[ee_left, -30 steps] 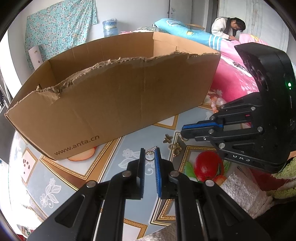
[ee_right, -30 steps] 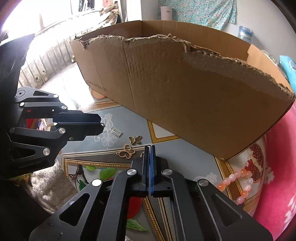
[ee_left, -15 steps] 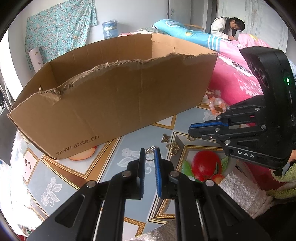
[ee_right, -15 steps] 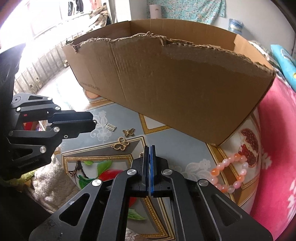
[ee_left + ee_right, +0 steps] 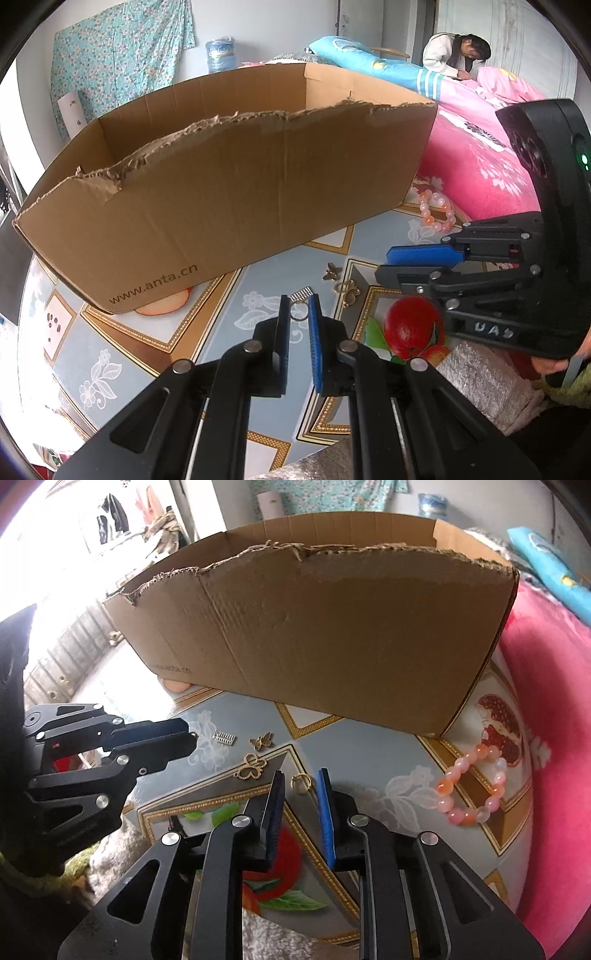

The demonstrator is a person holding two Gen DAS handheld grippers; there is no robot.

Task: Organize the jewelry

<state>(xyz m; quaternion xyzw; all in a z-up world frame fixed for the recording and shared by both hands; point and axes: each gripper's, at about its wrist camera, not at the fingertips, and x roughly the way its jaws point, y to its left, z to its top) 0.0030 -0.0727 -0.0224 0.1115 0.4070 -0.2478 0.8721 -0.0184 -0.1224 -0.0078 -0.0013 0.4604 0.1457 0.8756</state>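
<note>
On the patterned tablecloth in front of the torn cardboard box (image 5: 240, 192) (image 5: 332, 627) lie several small pieces. My left gripper (image 5: 299, 304) (image 5: 188, 738) is shut on a small silver ring (image 5: 298, 314). A silver comb-like charm (image 5: 303, 293) (image 5: 224, 737) lies just past its tips. My right gripper (image 5: 301, 775) (image 5: 384, 264) points down at the cloth and its jaws are opening. A gold ring (image 5: 301, 782) lies between its pads, untouched. Left of it lie a large gold butterfly (image 5: 253, 770) (image 5: 347, 291) and a small one (image 5: 261, 740) (image 5: 331, 271).
A pink-and-orange bead bracelet (image 5: 455, 767) (image 5: 428, 220) lies to the right, near the box corner. A pink bed cover (image 5: 480, 166) borders the table on the right. A person (image 5: 454, 55) sits far back. A silvery foil mat (image 5: 480, 380) covers the near edge.
The right gripper has slid to the right and rolled a little. Its jaws, shut before, now stand apart around the gold ring. The left gripper has kept still.
</note>
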